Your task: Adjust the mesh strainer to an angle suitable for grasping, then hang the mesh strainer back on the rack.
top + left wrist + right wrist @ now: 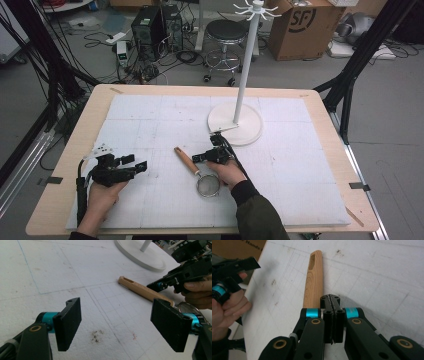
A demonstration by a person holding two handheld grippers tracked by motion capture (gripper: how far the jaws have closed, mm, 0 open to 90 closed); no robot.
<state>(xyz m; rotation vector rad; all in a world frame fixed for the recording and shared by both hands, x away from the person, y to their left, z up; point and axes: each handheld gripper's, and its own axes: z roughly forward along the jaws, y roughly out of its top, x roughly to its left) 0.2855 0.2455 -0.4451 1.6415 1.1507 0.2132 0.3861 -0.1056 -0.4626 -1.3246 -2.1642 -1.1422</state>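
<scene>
Right tool (331,302) shut, beside strainer handle (314,282)

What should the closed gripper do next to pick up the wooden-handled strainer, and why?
Probably open first. The right gripper has its jaws pressed together, empty, beside the small metal mesh strainer with the wooden handle, which lies flat on the white foam board. Shut jaws cannot fit around it.

Place: a robotics lab or test workshop.
Worktop (325,150): wooden, covered with white gridded foam board.
Floor beyond the fingers: grey, strewn with cables (130,70), a computer tower (150,25), a stool (226,37), a cardboard box (305,25).
Sides: black frame struts (360,55).
</scene>
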